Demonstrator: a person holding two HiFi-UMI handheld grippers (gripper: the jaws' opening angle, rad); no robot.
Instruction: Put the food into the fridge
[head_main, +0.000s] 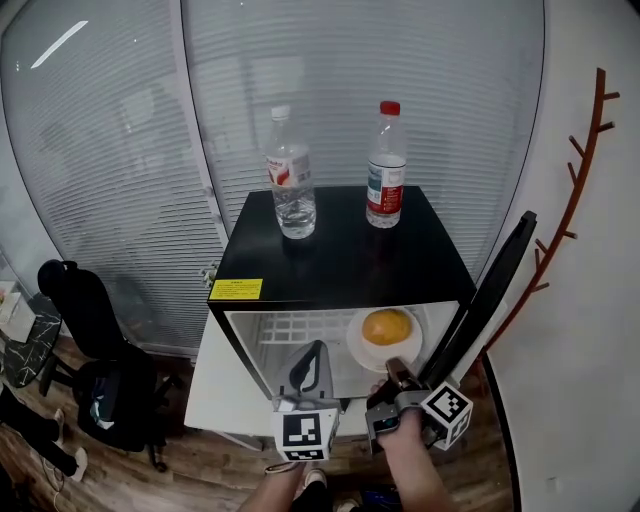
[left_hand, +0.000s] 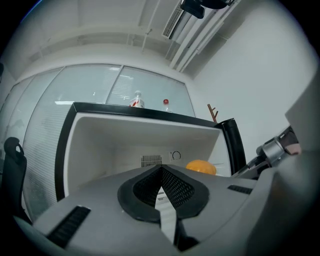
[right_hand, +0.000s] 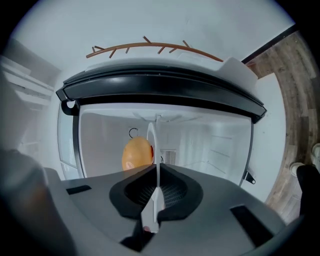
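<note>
White plate (head_main: 360, 351), carrying the orange food (head_main: 387, 326), is pinched at its near rim by the right gripper (head_main: 396, 374), inside the fridge (head_main: 340, 262); keep it level while lowering. Beside it, the left gripper (head_main: 312, 358) is pressed together, empty.

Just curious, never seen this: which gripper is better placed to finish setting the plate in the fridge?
Right: the right gripper is shut on the plate at its rim inside the fridge; the left gripper is shut, empty.
</note>
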